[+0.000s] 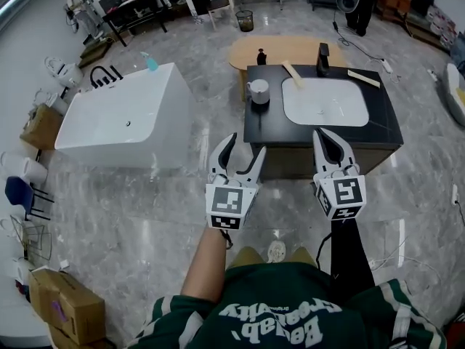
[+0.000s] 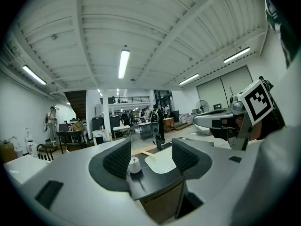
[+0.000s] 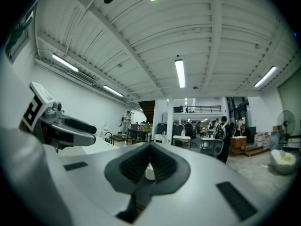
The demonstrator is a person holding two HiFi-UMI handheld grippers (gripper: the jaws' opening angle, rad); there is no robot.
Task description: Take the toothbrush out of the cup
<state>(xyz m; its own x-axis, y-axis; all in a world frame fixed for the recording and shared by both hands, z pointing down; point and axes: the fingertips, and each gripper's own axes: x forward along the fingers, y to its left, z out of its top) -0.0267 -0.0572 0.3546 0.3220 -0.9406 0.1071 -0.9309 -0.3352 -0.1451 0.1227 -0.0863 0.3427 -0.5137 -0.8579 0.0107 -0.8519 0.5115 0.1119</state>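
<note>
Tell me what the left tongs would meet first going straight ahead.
Likely the black vanity, near the white cup standing on it; nothing shows between it and the open left tongs, though depth is unclear.

A white bathtub [image 1: 123, 115] stands left of a black counter [image 1: 378, 133] that holds a white basin [image 1: 323, 102] and a dark faucet [image 1: 322, 58]. An oval wooden table [image 1: 280, 46] sits behind it. A bin [image 1: 245, 20] stands farther back. Cardboard boxes [image 1: 65, 304] lie lower left.
</note>
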